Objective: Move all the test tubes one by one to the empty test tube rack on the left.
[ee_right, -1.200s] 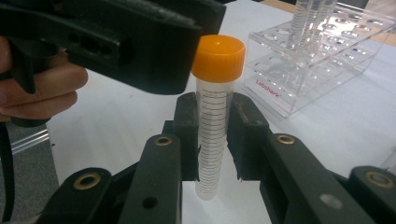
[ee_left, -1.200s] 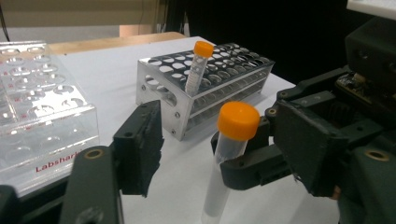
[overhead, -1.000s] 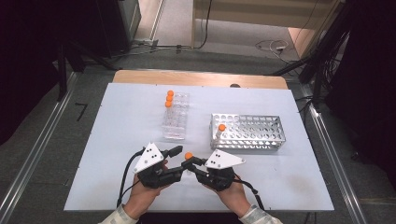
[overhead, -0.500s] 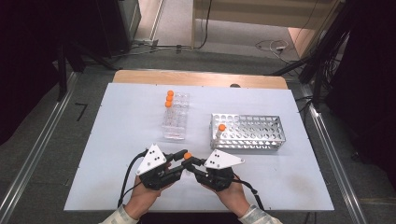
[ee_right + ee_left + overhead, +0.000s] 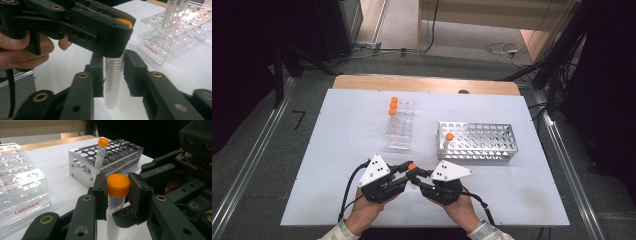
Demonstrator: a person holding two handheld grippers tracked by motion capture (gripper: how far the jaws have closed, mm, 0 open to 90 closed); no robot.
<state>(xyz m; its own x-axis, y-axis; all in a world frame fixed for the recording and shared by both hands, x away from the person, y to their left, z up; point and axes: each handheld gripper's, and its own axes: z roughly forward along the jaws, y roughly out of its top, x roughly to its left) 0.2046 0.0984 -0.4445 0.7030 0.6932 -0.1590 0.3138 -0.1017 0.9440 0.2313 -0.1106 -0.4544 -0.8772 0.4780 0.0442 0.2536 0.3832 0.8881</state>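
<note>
Tube (image 5: 115,202): orange-capped, upright, held low over the counter (image 5: 342,130) between both claws, near the person's edge.
Left claw (image 5: 117,188): clenched on the tube at its cap, jaws having just closed there.
Right claw (image 5: 113,72): jaws flank the tube's graduated body, just been opening; pads look slightly clear, so released.
Key relation: long axis vertical; metal rack (image 5: 477,142) lies ahead and to the right, clear rack (image 5: 399,127) ahead, slightly left.
Left claw view: cap and grip.
Right claw view: graduations and the tube's lower end.
</note>
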